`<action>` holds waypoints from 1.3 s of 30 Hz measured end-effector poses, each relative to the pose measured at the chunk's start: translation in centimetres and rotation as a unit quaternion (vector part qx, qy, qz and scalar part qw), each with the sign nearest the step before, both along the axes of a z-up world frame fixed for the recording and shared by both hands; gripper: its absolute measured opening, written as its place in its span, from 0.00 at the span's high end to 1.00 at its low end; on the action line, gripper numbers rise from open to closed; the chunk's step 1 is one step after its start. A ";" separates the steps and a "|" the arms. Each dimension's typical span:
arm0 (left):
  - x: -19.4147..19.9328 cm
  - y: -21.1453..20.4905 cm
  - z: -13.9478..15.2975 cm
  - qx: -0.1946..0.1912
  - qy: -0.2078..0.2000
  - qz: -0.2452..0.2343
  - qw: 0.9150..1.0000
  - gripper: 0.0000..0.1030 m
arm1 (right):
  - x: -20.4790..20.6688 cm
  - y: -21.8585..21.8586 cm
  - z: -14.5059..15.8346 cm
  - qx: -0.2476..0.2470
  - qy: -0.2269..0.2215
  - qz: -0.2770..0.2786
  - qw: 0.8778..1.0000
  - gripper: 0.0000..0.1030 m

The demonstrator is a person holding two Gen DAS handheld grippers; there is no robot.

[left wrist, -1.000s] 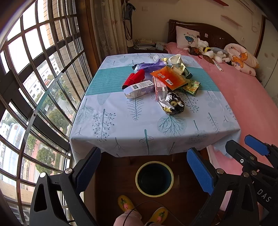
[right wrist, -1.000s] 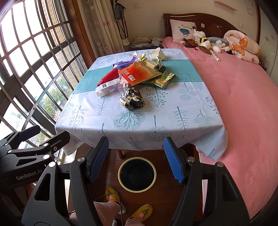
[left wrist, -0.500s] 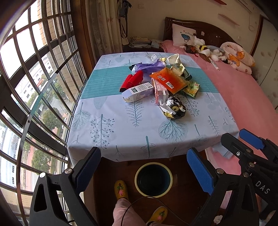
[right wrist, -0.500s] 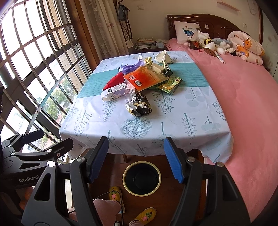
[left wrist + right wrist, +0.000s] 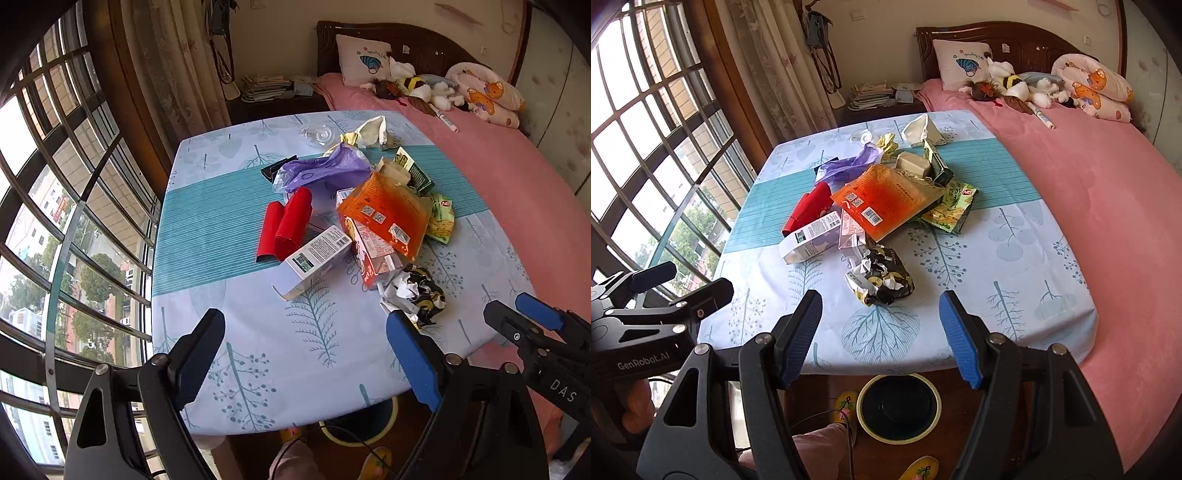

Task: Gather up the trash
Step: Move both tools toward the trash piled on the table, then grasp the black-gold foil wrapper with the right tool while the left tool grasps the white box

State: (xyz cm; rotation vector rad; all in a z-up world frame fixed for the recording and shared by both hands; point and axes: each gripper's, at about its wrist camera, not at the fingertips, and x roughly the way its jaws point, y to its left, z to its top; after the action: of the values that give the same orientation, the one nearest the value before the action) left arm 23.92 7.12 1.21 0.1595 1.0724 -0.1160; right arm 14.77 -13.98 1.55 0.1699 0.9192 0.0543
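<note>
Nearest, a round yellow-rimmed bin [image 5: 898, 410] sits on the floor under the near table edge; both grippers hover above, left gripper [image 5: 306, 354] just narrowing slightly but spread and empty, right gripper [image 5: 881, 338] spread too; crumpled black-and-white wrapper [image 5: 882, 280] lies just beyond on the tree-print tablecloth [image 5: 997, 266], orange foil pouch [image 5: 886, 199] farther back in the pile.

A table [image 5: 258, 369] covered by a pale blue cloth printed with trees, with a teal striped band across its middle, carries a heap of trash. Nearest lies a crumpled black-and-white wrapper [image 5: 882, 278]. Behind it rest a white carton [image 5: 314, 258], a pink-and-white box [image 5: 373, 254] and a red folded pack [image 5: 284, 223]. An orange pouch [image 5: 882, 195] lies on top of the pile, a green snack bag [image 5: 951, 208] just beside it. Farther back sit a purple plastic bag [image 5: 325, 171], a dark green box [image 5: 413, 173], a clear lid [image 5: 317, 133] and crumpled pale paper [image 5: 921, 131]. On the wooden floor [image 5: 964, 443] beneath the table's near edge stands a yellow-rimmed bin [image 5: 899, 408].
</note>
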 end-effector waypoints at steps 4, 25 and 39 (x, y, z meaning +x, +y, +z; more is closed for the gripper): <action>4.6 1.5 -2.6 -0.023 0.036 -0.026 0.999 0.19 | 4.1 -0.4 -3.1 0.032 0.046 -0.044 0.997 0.38; 15.0 -1.6 -14.2 -0.049 0.166 -0.190 0.966 0.40 | 9.7 0.2 -14.2 0.113 0.101 -0.136 0.979 0.54; 14.5 -5.2 -16.6 -0.044 0.199 -0.210 0.956 0.66 | 7.0 1.2 -12.7 0.130 0.105 -0.146 0.975 0.72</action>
State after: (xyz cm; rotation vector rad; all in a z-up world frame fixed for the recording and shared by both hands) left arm 38.40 1.88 -15.38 0.2901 1.4205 -0.5995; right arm 21.81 -12.77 -11.12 0.5615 1.0872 -0.1194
